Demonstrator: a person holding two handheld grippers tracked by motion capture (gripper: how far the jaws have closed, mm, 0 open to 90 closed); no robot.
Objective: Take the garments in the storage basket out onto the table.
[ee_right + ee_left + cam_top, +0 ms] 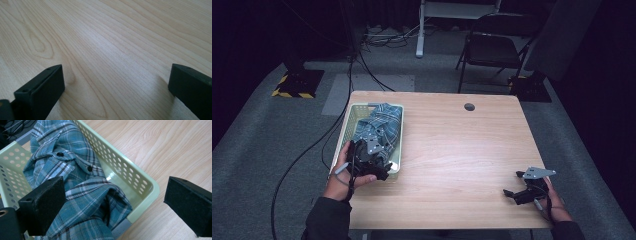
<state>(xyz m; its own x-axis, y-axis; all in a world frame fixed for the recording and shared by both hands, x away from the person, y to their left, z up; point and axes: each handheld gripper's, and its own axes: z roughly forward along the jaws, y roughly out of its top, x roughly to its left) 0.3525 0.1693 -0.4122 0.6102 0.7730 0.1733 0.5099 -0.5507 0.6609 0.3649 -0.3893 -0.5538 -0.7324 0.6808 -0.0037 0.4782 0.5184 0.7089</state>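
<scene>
Judging by how things lie, we take the work as nearly done: the blue plaid button-up shirt already sits bundled inside the pale green perforated plastic basket, which stands at the left side of the light wooden counter.

Counter: the whole middle and right of its surface is bare, giving us wide room to move; its near edge runs just below both hands, and the basket stands close to the left edge.

Basket: in the left gripper view its near corner lies between the two fingers, and a fold of the shirt rises to rim height there. What seems left is to tuck that fold down or simply draw back.

Left gripper: we see it over the basket's near end, its fingers spread wide, one resting against the cloth, clamping nothing.

Right gripper: it rests low at the counter's near right, well apart from the basket, fingers parted over bare wood.
</scene>
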